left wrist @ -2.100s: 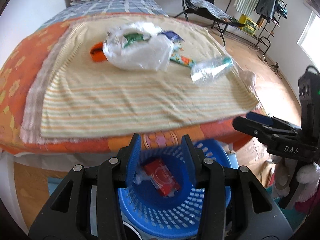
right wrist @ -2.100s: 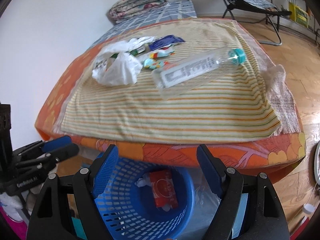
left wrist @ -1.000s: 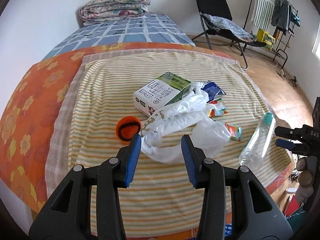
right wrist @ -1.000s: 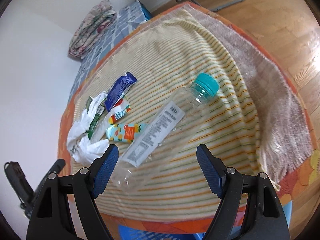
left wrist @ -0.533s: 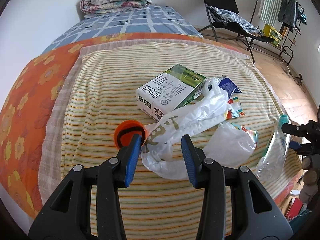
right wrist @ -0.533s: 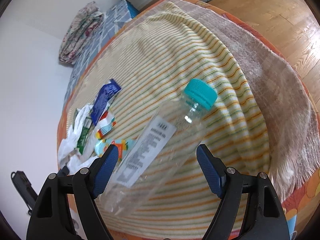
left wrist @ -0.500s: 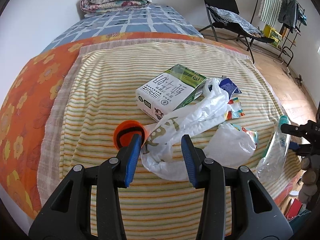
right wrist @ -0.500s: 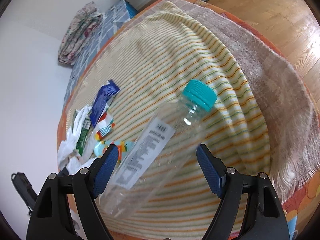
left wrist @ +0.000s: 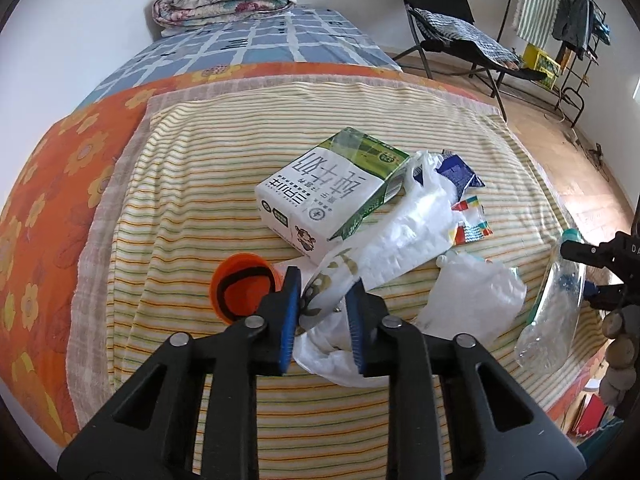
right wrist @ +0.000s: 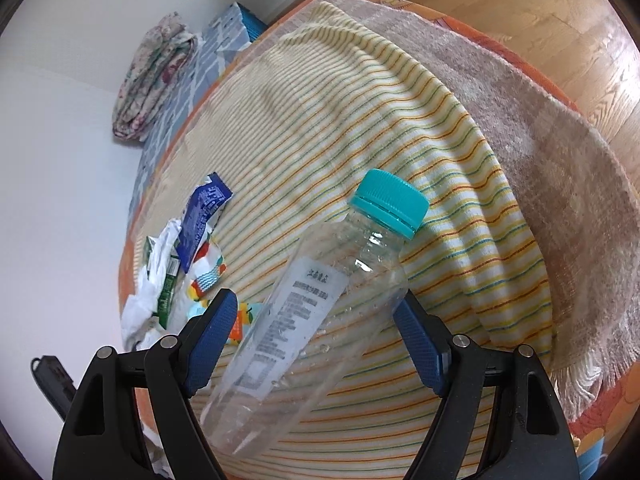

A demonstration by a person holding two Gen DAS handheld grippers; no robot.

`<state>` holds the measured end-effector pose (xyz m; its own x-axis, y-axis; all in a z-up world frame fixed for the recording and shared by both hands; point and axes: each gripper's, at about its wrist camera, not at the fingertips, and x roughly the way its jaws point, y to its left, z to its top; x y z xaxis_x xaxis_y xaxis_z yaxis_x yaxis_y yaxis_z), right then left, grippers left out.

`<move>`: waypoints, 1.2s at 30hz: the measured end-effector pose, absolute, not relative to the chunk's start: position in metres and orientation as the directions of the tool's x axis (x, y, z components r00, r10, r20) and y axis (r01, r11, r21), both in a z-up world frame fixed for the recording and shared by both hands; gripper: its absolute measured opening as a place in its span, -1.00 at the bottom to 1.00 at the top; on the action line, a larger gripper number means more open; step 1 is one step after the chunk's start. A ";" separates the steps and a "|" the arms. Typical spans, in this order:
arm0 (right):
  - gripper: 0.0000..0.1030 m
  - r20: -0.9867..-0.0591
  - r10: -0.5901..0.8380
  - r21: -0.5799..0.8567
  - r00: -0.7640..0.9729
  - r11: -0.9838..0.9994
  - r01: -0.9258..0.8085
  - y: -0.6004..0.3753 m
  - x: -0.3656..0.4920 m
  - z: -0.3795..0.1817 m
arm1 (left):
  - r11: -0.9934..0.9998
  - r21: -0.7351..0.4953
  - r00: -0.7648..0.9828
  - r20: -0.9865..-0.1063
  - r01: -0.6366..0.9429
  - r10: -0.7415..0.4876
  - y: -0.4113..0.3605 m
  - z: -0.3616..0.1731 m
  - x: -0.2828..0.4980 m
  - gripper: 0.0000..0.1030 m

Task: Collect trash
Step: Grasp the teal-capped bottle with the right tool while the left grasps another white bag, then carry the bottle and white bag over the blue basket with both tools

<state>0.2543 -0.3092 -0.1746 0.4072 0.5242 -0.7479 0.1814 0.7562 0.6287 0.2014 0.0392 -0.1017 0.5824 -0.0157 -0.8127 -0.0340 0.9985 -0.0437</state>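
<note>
Since half a second ago our left tool [left wrist: 323,312] has narrowed onto the white plastic bag [left wrist: 384,240], now pinching it, our right tool [right wrist: 316,344] spread around the clear bottle [right wrist: 320,304] lying on the striped bed cover [right wrist: 320,100], milk carton [left wrist: 332,196] just beyond the bag.

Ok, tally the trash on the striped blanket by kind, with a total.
Clear plastic bottle: 1
Milk carton: 1
White plastic bag: 1
Orange cap: 1
Dark blue wrapper: 1
Colourful snack wrappers: 2, as far as the pile shows
Total: 7
</note>
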 end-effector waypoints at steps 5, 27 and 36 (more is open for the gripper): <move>0.30 -0.734 0.535 0.643 0.418 0.745 0.176 -0.311 0.253 -0.174 | 0.999 -0.045 0.607 -0.795 -0.030 -0.018 0.039 -0.093 0.196 -0.70; 0.20 -0.627 0.394 0.332 0.672 0.916 -0.226 -0.261 0.193 -0.078 | 0.999 -0.038 0.676 -0.735 0.027 -0.046 0.024 -0.050 0.153 -0.80; 0.18 -0.595 0.391 0.268 0.702 0.920 -0.286 -0.260 0.169 -0.059 | 0.995 -0.025 0.685 -0.724 0.094 -0.083 0.011 -0.036 0.112 -0.80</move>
<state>0.1691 -0.2596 -0.0587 0.7023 0.3913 -0.5947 -0.2858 0.9201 0.2680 0.1116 0.0108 -0.0365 0.6848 -0.0828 -0.7240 0.0935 0.9953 -0.0254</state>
